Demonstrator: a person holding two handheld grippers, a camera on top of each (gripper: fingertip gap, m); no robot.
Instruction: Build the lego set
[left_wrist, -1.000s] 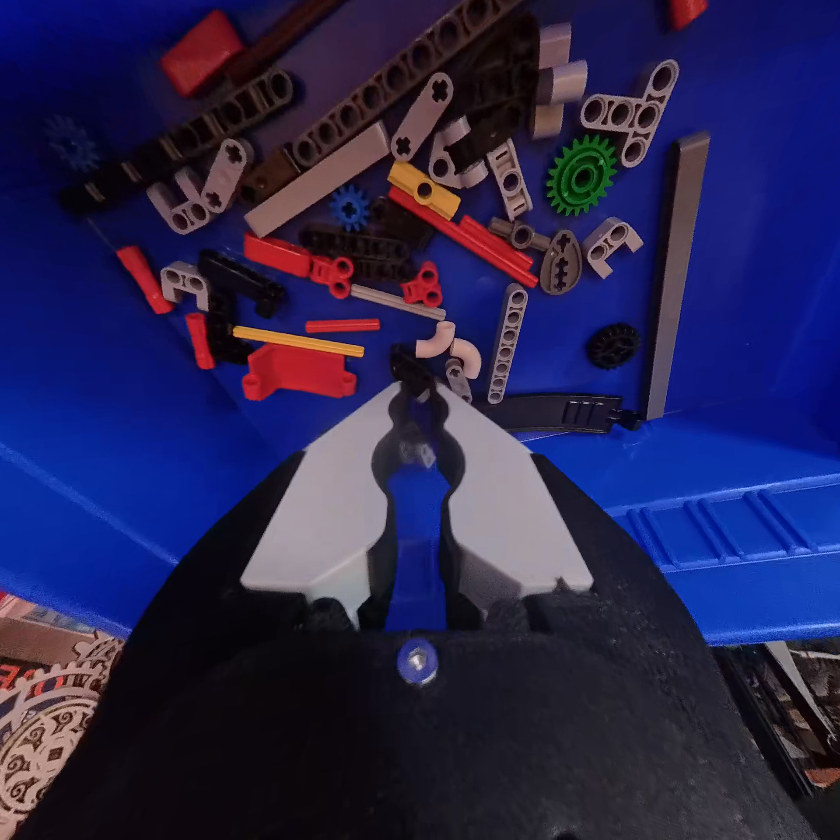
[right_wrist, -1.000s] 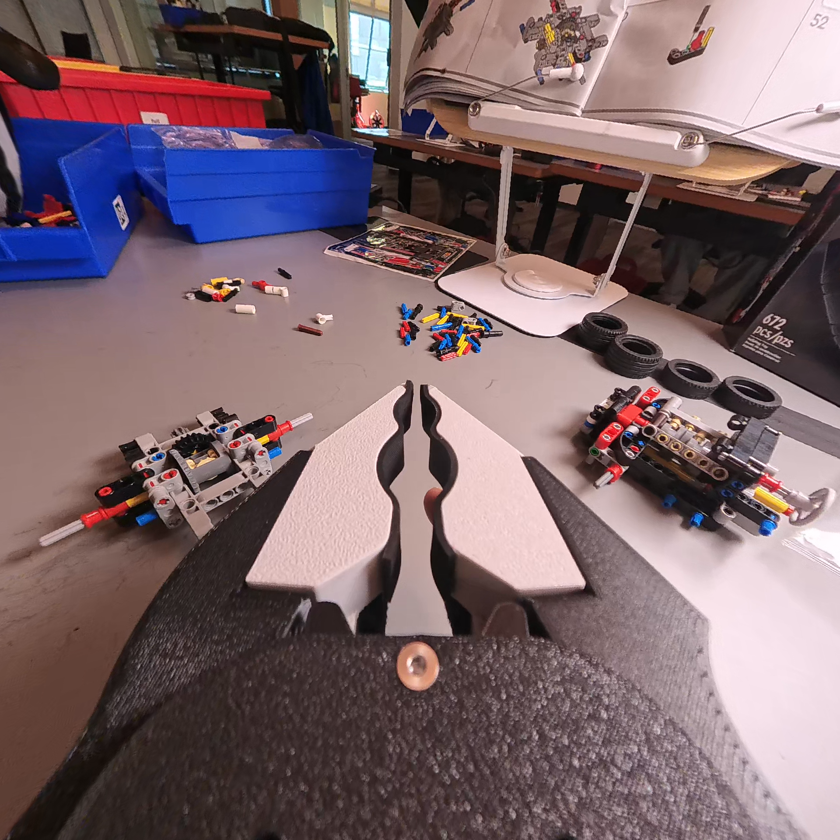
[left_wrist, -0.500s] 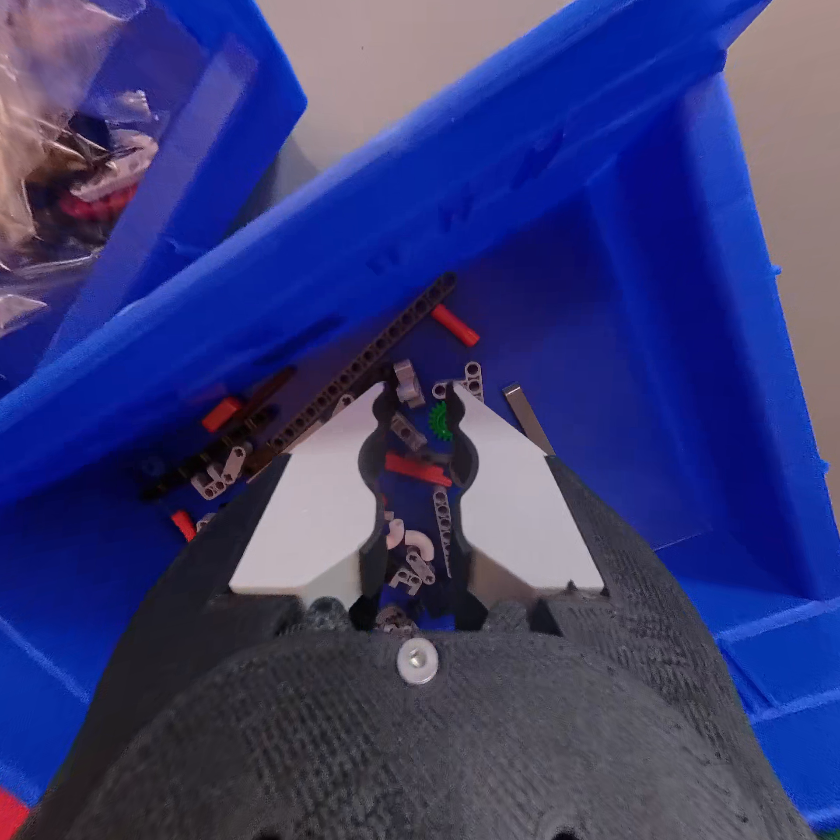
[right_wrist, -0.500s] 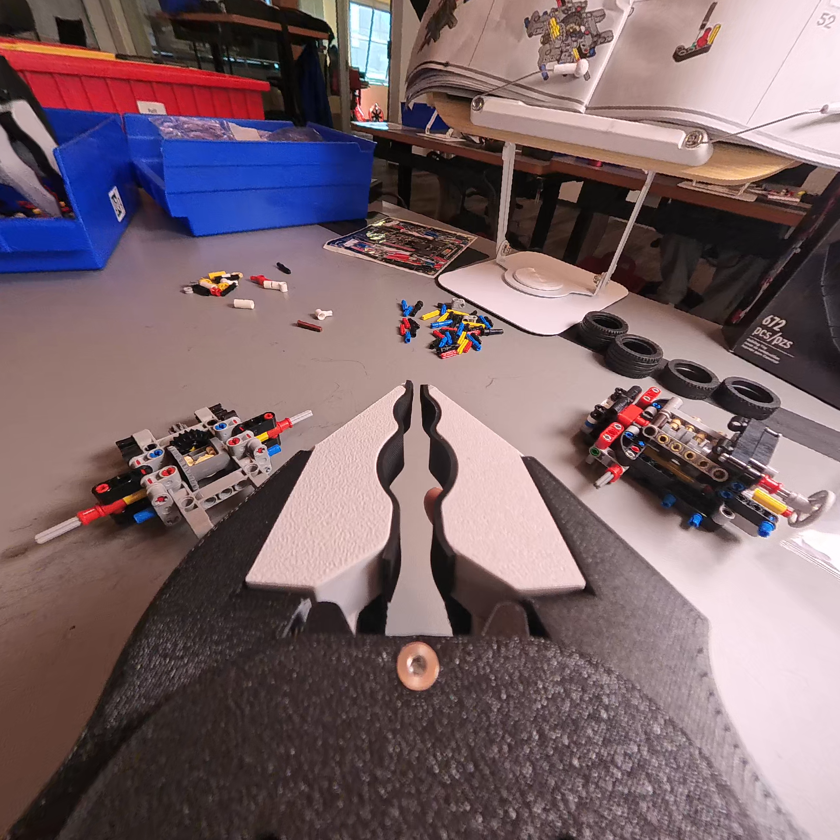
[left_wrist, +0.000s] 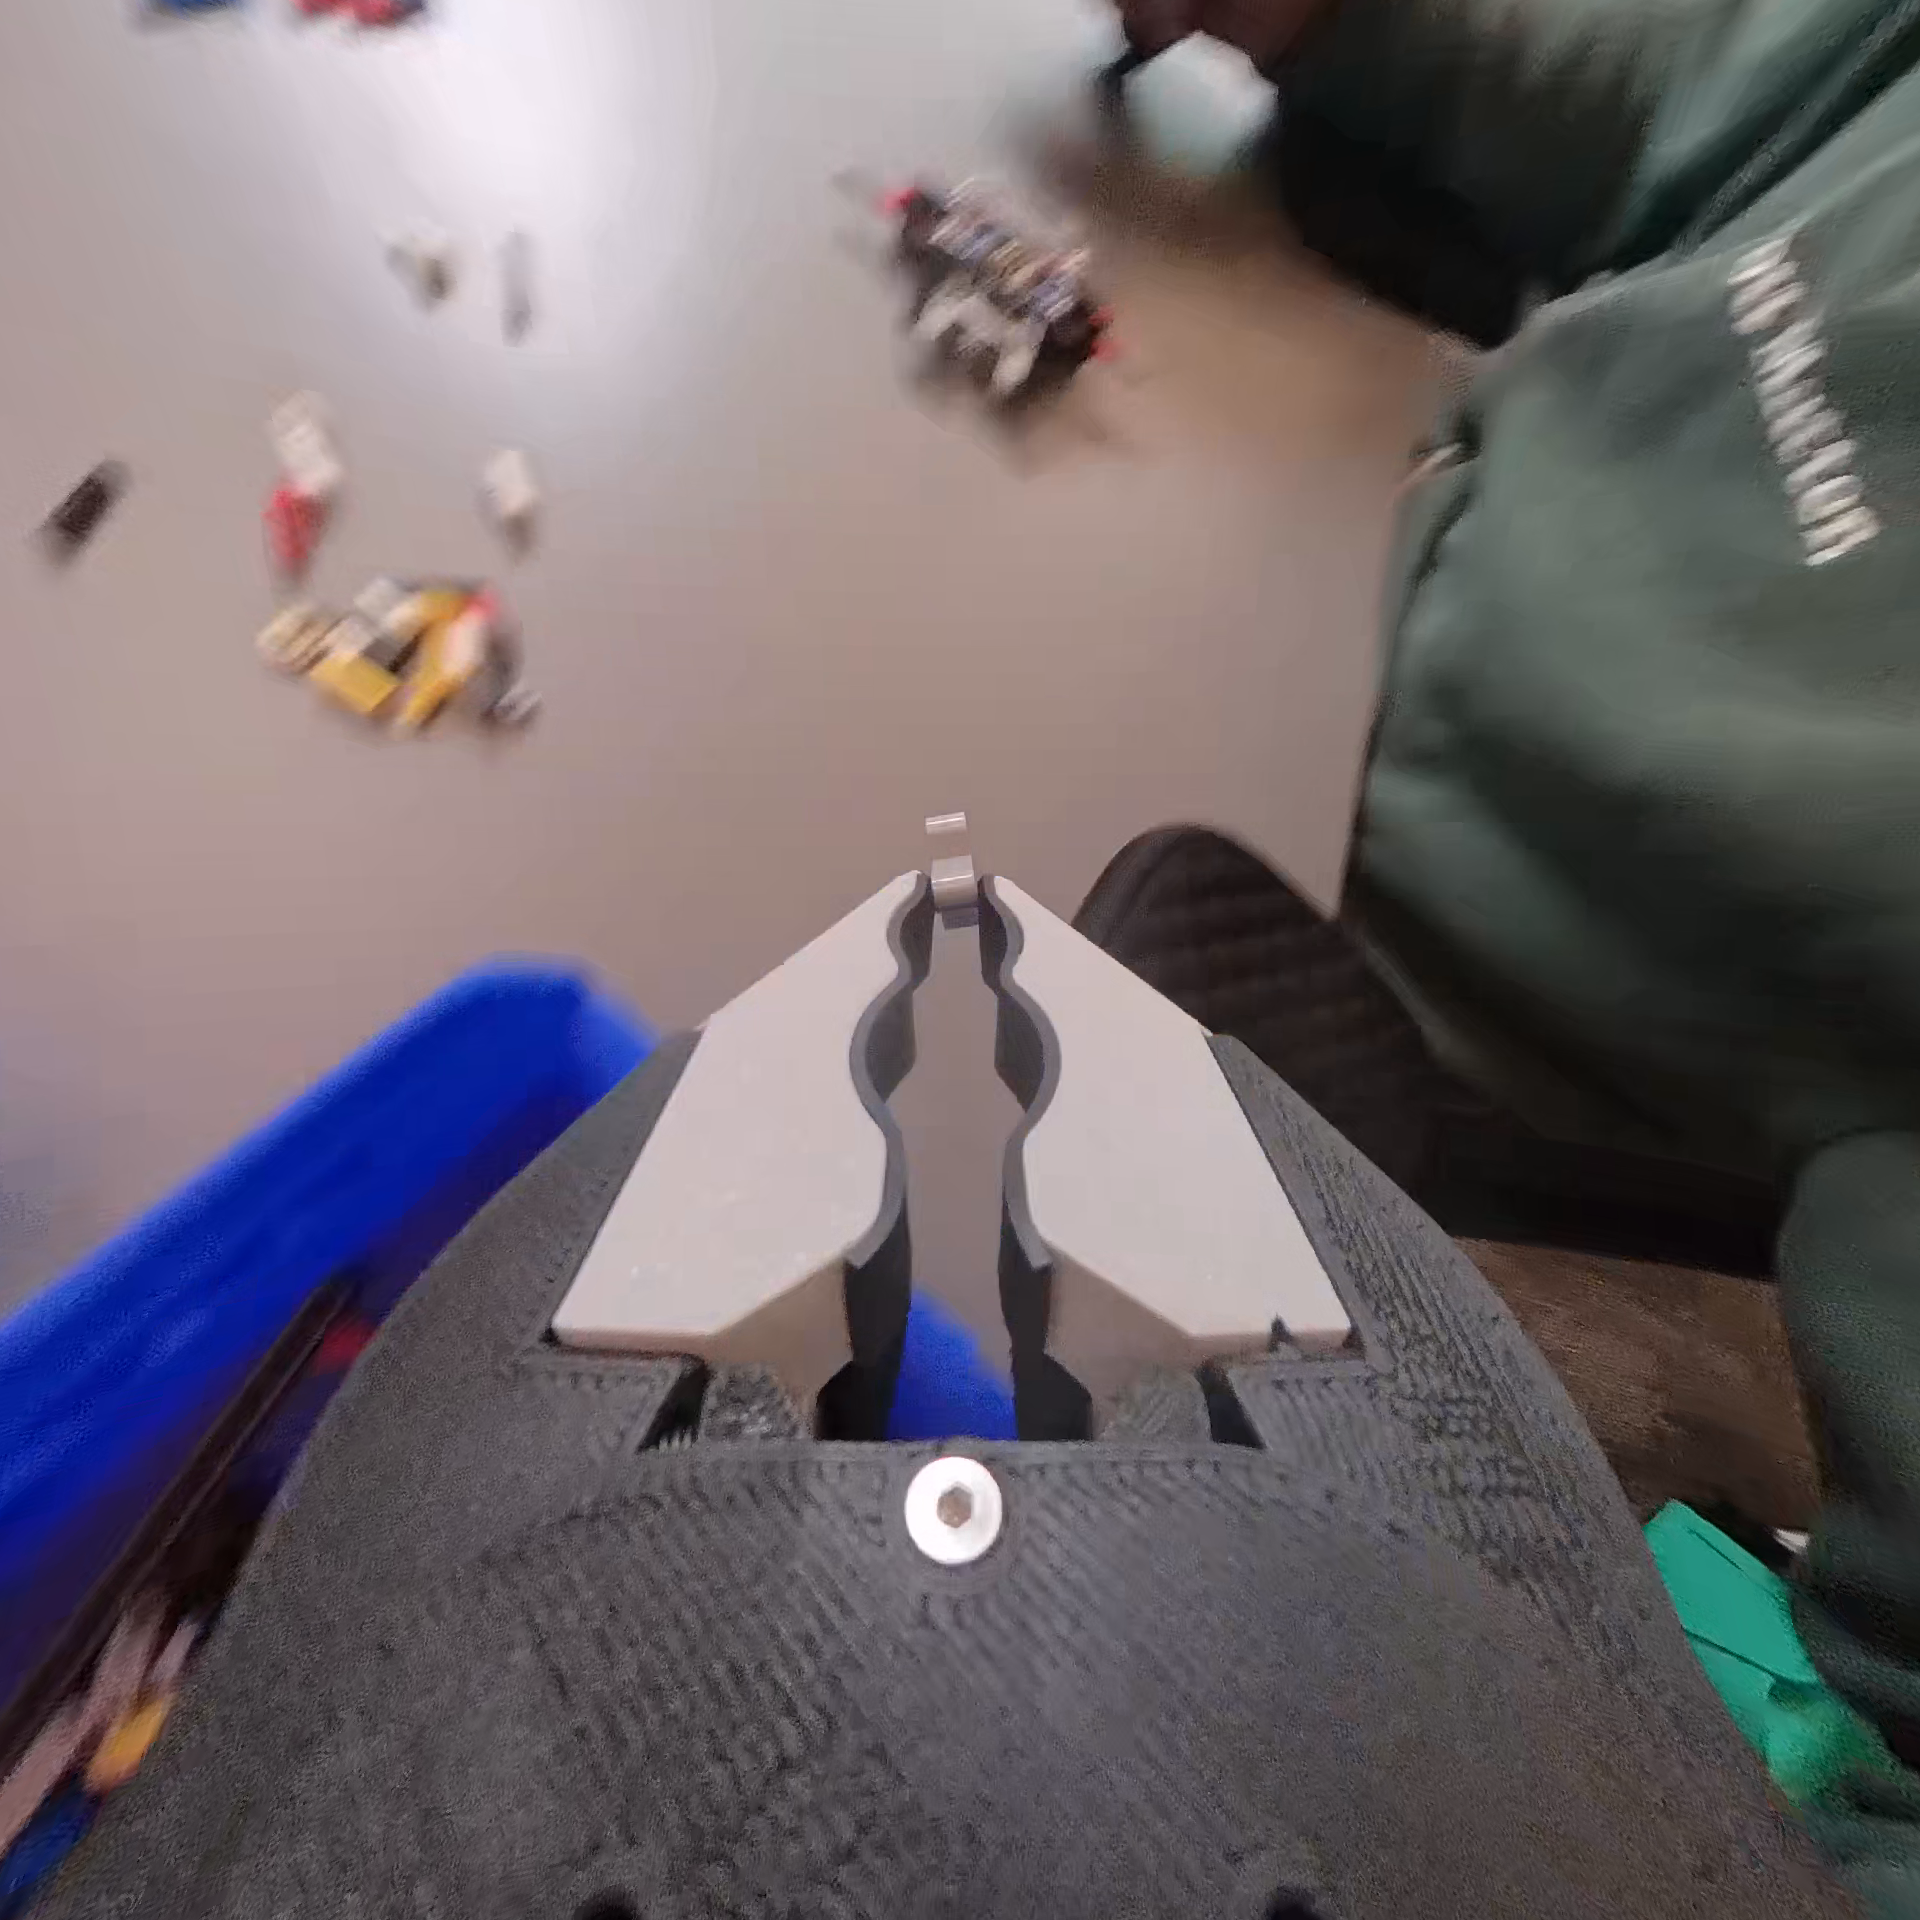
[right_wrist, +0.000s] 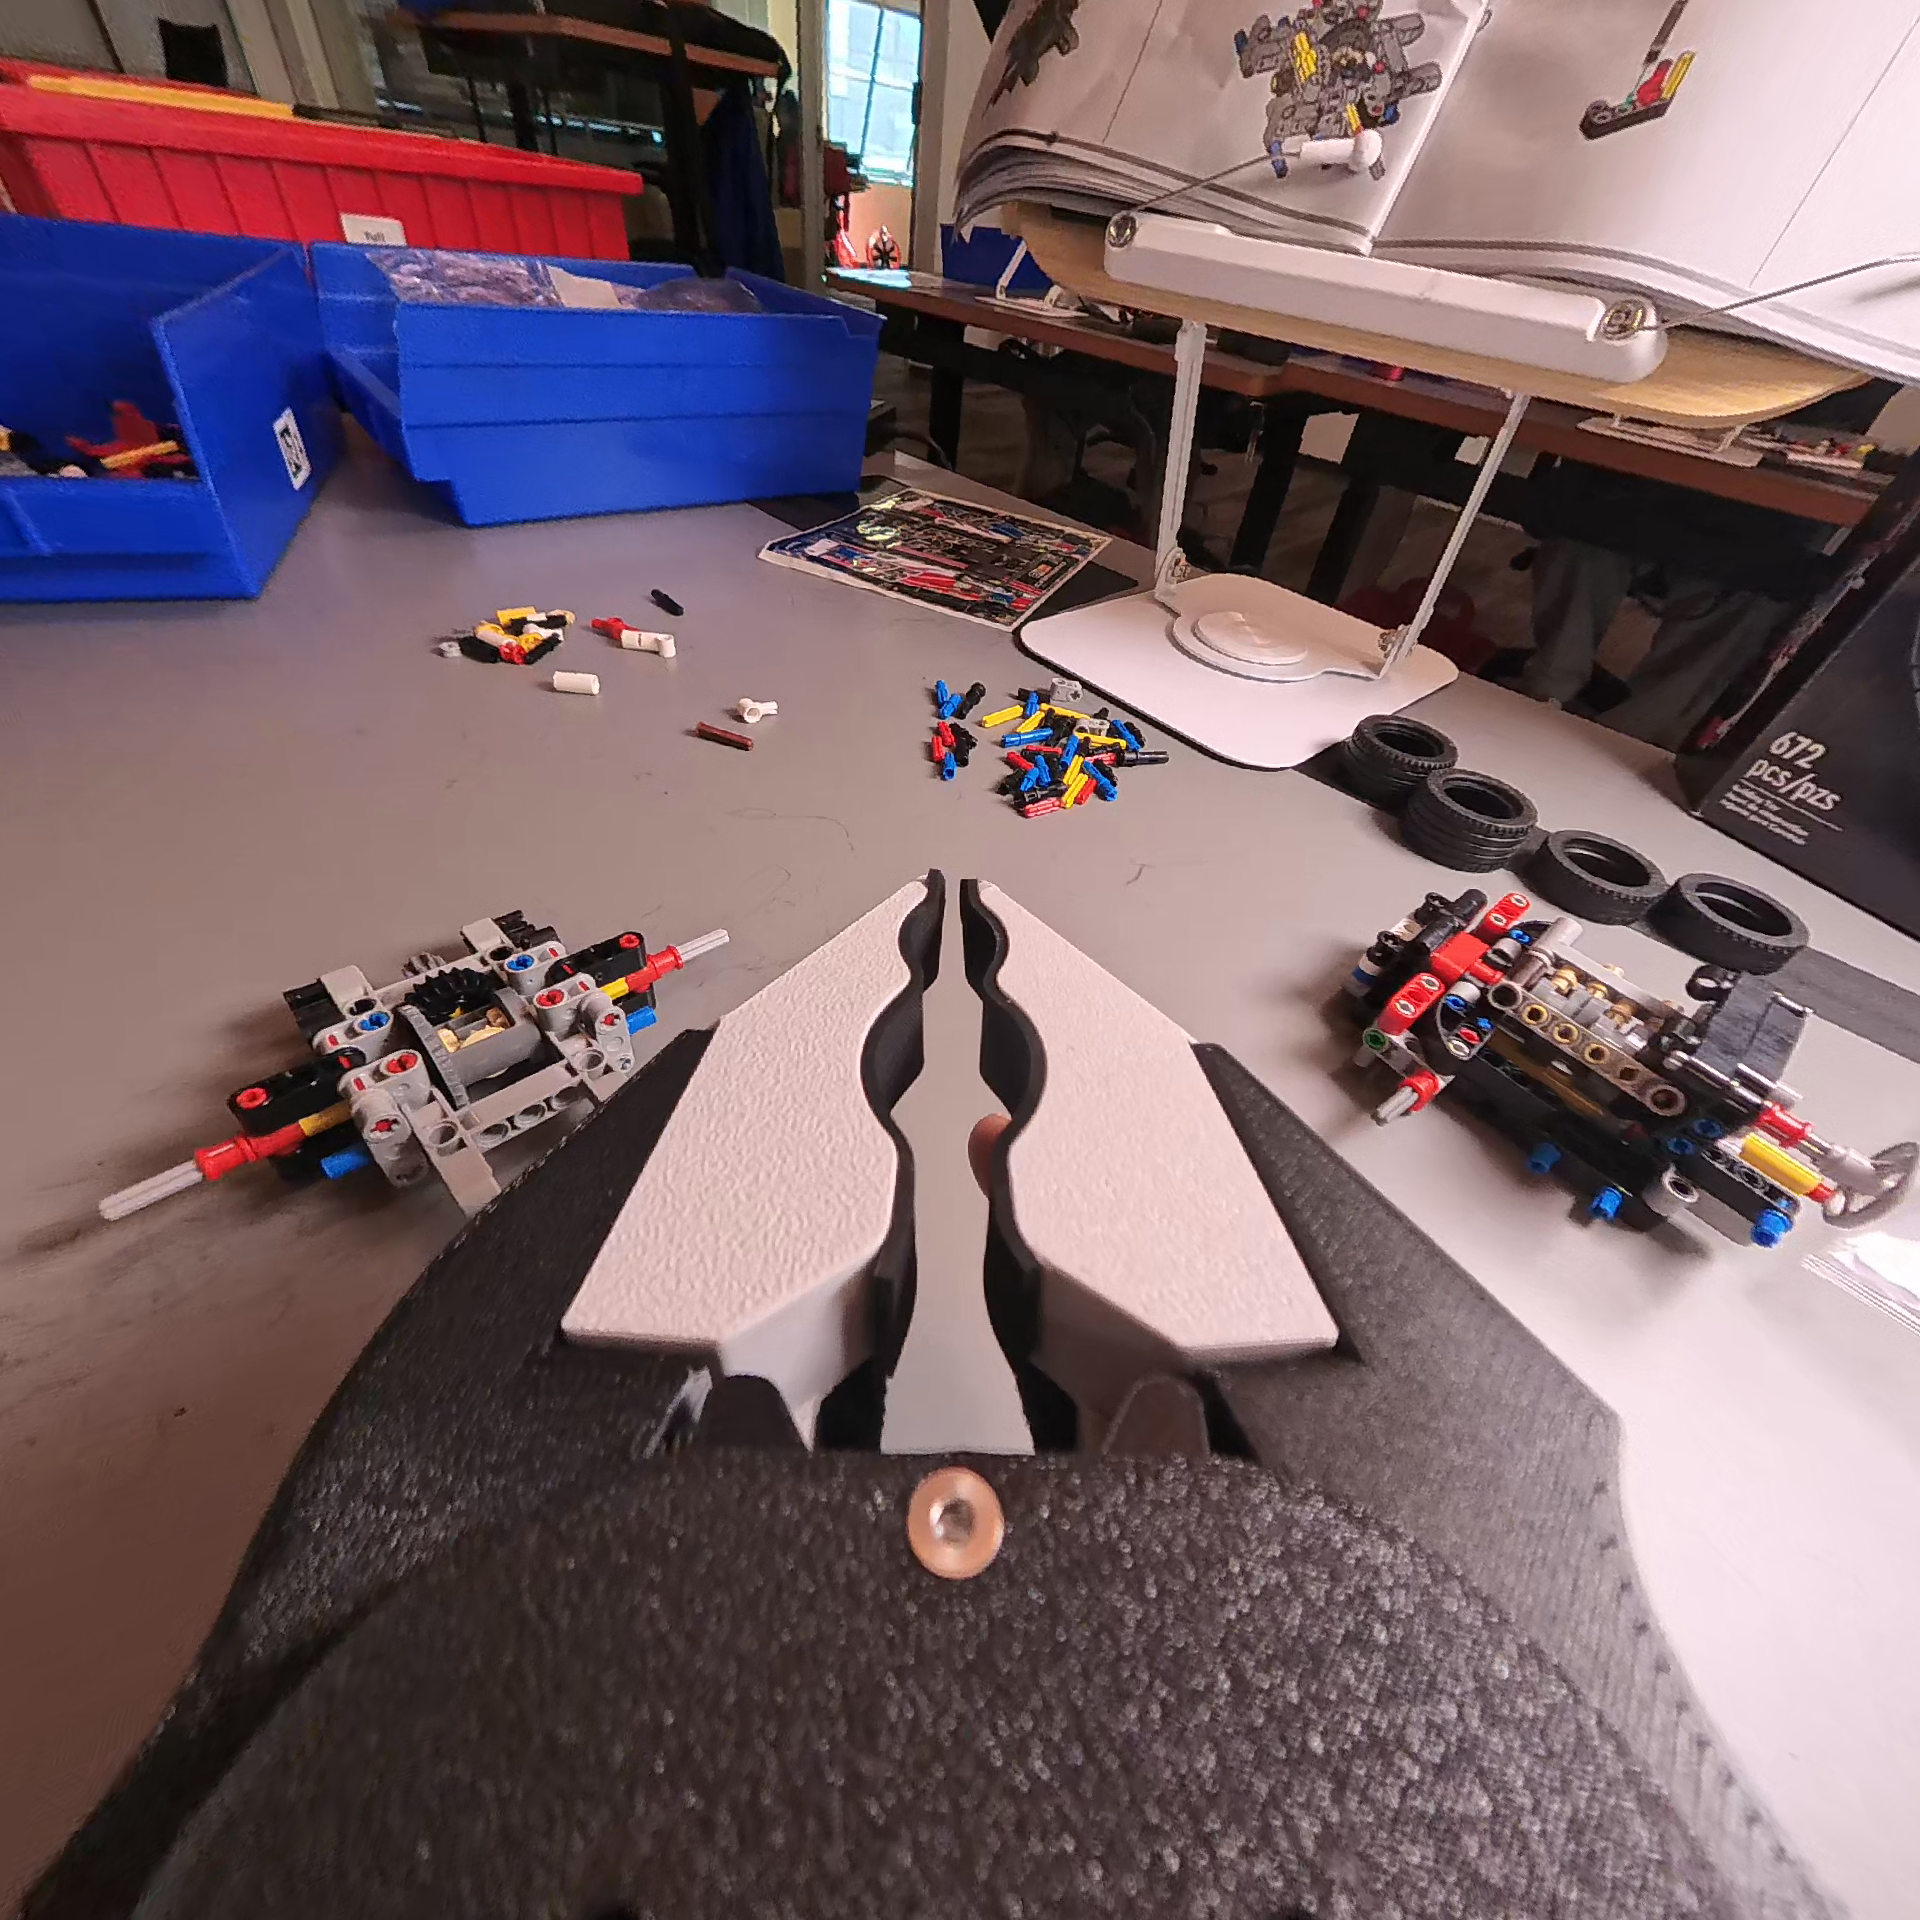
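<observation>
My left gripper (left_wrist: 954, 902) is shut on a small light grey curved building piece (left_wrist: 950, 878) that sticks out past the fingertips. It hangs in the air above the grey table (left_wrist: 727, 644), past the rim of a blue bin (left_wrist: 312, 1143). My right gripper (right_wrist: 952, 896) is shut with nothing between its pads, low over the table (right_wrist: 312, 810). A small grey, black and red assembly (right_wrist: 457, 1049) lies to its left, and a larger assembly (right_wrist: 1590, 1049) to its right.
A person in a green top (left_wrist: 1662, 727) is at the right of the left wrist view. Loose pieces (left_wrist: 405, 644) and an assembly (left_wrist: 987, 291) lie blurred there. The right wrist view shows a pile of pins (right_wrist: 1049, 743), several tyres (right_wrist: 1475, 821), blue bins (right_wrist: 603, 384) and a book stand (right_wrist: 1247, 655). Some 35 cm of space lies between my two pairs of fingers.
My left gripper was down among the pieces in the blue bin, rose with its jaws wider, and is now shut on the grey piece and swung out over the table. The right gripper stayed still.
</observation>
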